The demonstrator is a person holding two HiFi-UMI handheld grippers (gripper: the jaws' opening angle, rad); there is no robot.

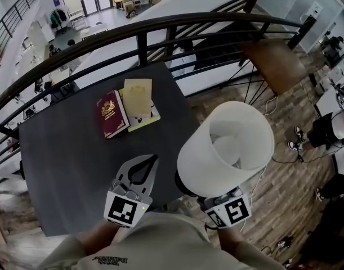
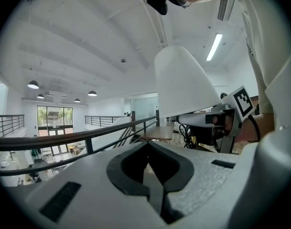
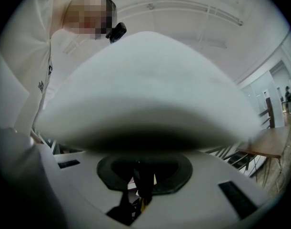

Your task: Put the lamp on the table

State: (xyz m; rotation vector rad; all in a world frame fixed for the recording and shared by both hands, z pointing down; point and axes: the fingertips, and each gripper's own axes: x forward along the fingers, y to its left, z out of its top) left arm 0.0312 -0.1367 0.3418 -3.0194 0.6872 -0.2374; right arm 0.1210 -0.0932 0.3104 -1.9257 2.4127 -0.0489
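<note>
hovering just off the right edge of the table, the lamp looks light but top-heavy: broad shade seems crushable, slim stem stiff. right gripper clamps that stem; left gripper pinched together, empty.

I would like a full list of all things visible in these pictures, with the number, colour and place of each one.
lamp: 1, white shade, dark stem, at the table's near right edge
table: 1, dark grey, in front of the person
red book: 1, dark red, on the table's far part
tan book: 1, tan, lying on the yellow-green book
yellow-green book: 1, beside the red book
railing: 1, black, behind the table
wooden side table: 1, brown, to the right near the railing
left hand-held gripper: 1, grey, jaws together, empty, over the table
right hand-held gripper: 1, grey, closed on the lamp's stem
</note>
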